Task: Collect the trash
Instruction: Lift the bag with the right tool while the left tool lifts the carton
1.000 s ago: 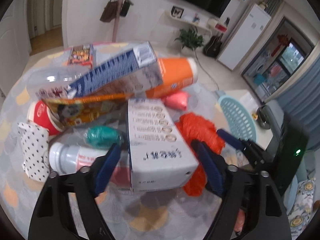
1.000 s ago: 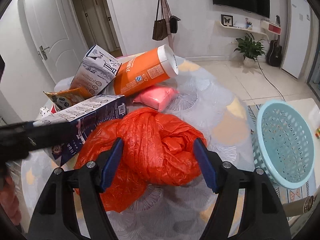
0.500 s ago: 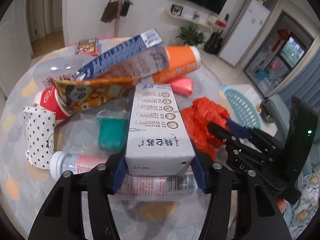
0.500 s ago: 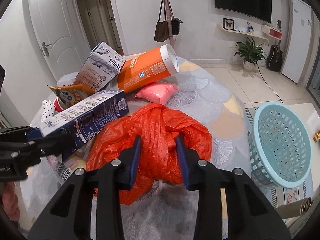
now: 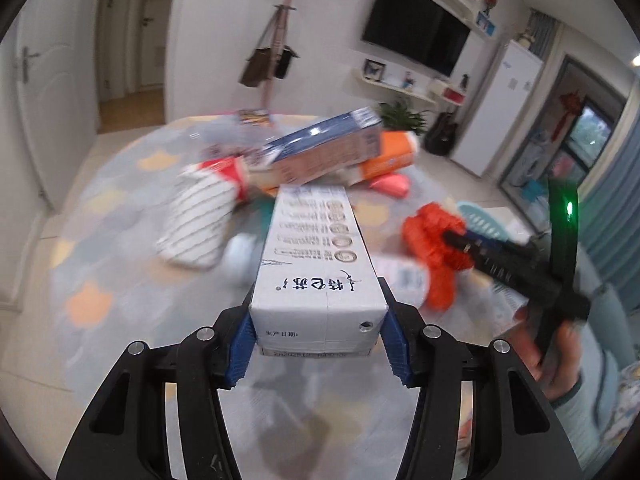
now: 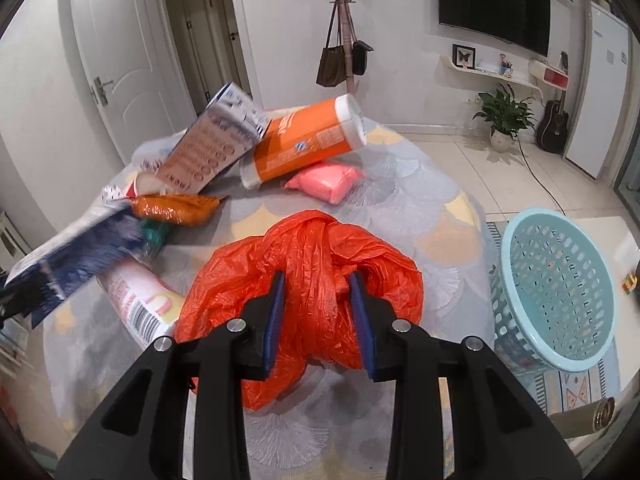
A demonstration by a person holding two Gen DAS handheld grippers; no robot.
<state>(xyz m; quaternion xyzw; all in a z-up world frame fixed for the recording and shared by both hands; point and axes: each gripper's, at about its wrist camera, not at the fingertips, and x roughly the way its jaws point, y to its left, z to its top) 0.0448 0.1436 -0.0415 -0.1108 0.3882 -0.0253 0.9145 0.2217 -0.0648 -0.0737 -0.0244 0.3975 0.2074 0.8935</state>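
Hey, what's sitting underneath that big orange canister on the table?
A pink packet lies under the raised capped end of the orange canister, partly covered. The canister's other end rests by the tilted carton. Anything further beneath is hidden.

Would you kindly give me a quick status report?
Left gripper shut on milk carton. Right gripper shut on orange bag. Basket path unobstructed.
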